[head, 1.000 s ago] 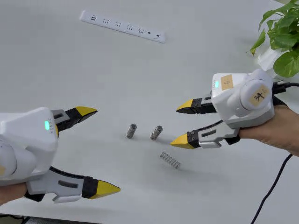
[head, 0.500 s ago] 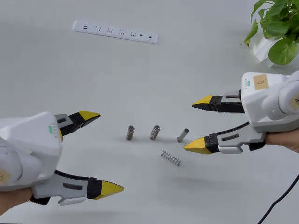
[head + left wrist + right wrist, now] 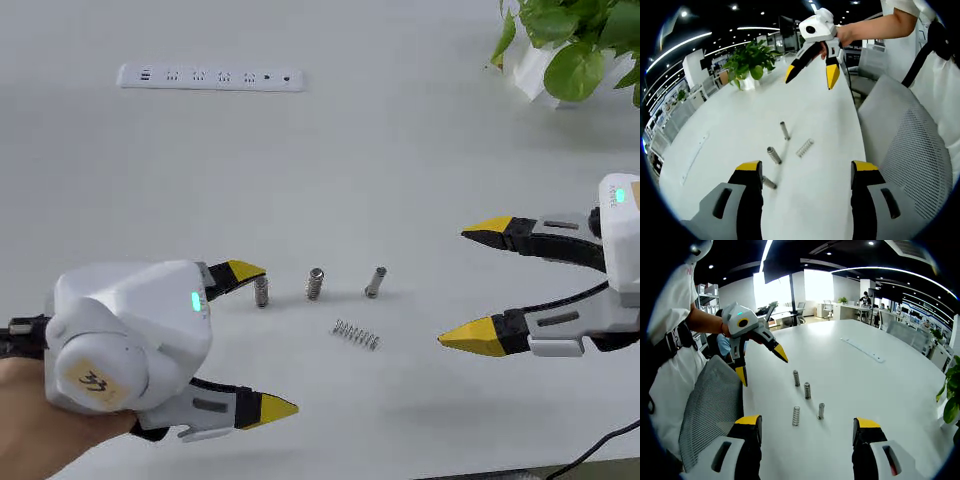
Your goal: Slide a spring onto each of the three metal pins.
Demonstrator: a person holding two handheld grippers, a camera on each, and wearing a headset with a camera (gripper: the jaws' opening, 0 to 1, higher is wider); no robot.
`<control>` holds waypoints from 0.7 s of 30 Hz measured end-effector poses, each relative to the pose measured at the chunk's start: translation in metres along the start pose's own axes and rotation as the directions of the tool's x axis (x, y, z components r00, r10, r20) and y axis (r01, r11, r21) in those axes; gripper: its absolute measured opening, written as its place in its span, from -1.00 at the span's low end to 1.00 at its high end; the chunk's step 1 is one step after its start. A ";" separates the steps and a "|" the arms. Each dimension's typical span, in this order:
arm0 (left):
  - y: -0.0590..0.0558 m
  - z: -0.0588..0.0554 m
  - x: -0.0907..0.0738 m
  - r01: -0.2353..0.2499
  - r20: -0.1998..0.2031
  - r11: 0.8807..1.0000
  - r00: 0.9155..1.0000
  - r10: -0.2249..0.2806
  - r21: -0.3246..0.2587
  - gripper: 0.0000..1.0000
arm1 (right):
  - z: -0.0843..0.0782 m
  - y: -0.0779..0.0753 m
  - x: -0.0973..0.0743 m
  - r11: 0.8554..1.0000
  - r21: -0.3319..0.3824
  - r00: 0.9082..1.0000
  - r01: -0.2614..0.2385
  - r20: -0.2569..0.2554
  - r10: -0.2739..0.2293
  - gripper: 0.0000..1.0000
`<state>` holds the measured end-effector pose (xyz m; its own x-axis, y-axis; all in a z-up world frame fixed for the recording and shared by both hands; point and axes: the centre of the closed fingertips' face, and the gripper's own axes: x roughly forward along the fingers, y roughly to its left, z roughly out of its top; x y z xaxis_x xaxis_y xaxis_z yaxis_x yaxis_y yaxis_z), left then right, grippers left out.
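Observation:
Three short metal pins stand in a row on the white table. The left pin (image 3: 261,291) and the middle pin (image 3: 315,284) each carry a spring. The right pin (image 3: 375,282) is bare. A loose spring (image 3: 357,334) lies flat just in front of them. My left gripper (image 3: 262,340) is open, its upper tip close beside the left pin. My right gripper (image 3: 470,287) is open and empty, off to the right of the bare pin. The right gripper view shows the bare pin (image 3: 821,411) and the loose spring (image 3: 796,415) between my jaws.
A white power strip (image 3: 210,77) lies at the back of the table. A potted plant (image 3: 570,50) stands at the back right. A black cable (image 3: 600,445) runs off the near right edge. A mesh chair (image 3: 905,135) stands by the table's near side.
My right gripper has drawn back to the right, uncovering the bare third pin. My left gripper has come in closer to the left pin. The head camera has shifted.

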<state>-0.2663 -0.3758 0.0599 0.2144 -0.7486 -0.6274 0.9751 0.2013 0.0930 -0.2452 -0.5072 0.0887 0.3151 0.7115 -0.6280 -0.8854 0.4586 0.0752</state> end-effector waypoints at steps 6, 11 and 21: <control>-0.007 0.001 0.034 0.048 -0.052 0.998 0.998 -0.046 0.040 0.15 | -0.014 0.000 -0.010 0.999 0.039 1.000 0.011 0.026 -0.012 0.54; -0.004 -0.008 0.061 0.057 -0.114 0.997 0.992 -0.052 0.049 -0.02 | -0.028 -0.002 -0.017 0.998 0.065 0.999 0.016 0.029 -0.017 0.58; -0.003 -0.027 0.091 0.064 -0.238 0.995 0.970 -0.046 0.071 -0.22 | -0.049 -0.002 -0.024 0.997 0.077 0.999 0.002 0.045 -0.005 0.77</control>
<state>-0.2508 -0.4272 -0.0186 0.1500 -0.5852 -0.7969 0.9884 0.1076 0.1071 -0.2673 -0.5513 0.0655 0.3350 0.7324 -0.5927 -0.8561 0.4993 0.1332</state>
